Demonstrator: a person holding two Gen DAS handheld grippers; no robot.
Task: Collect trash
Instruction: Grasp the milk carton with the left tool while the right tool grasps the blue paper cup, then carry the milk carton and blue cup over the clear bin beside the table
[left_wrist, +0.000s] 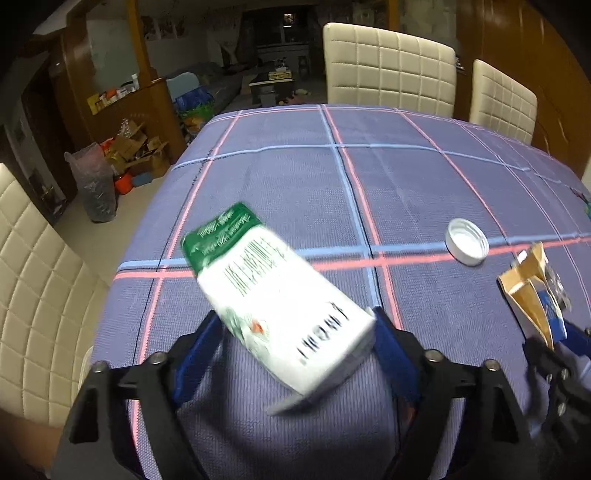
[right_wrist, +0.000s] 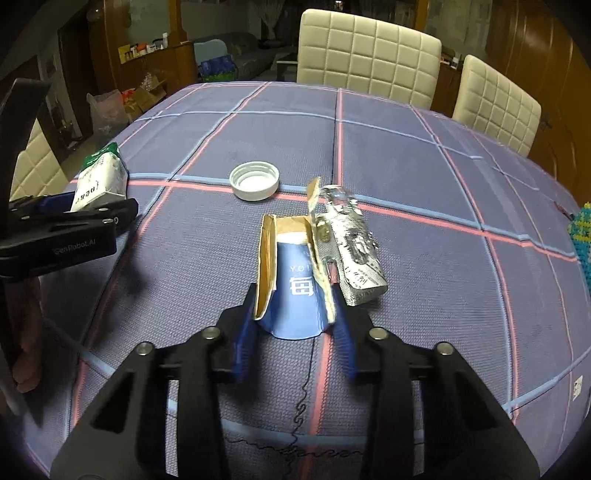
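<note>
The left gripper is clamped on a white-and-green carton, which juts from between its blue fingers toward the centre of the frame, blurred and apparently lifted off the desk; the right gripper pinches a torn blue box at lower centre of its view, with crumpled foil wrapping seemingly touching the box's right flap; a white bottle cap lies open side up on the desk beyond the box, apart from both grippers.

Table, purple plaid cloth; white cap lying open-side up.
</note>
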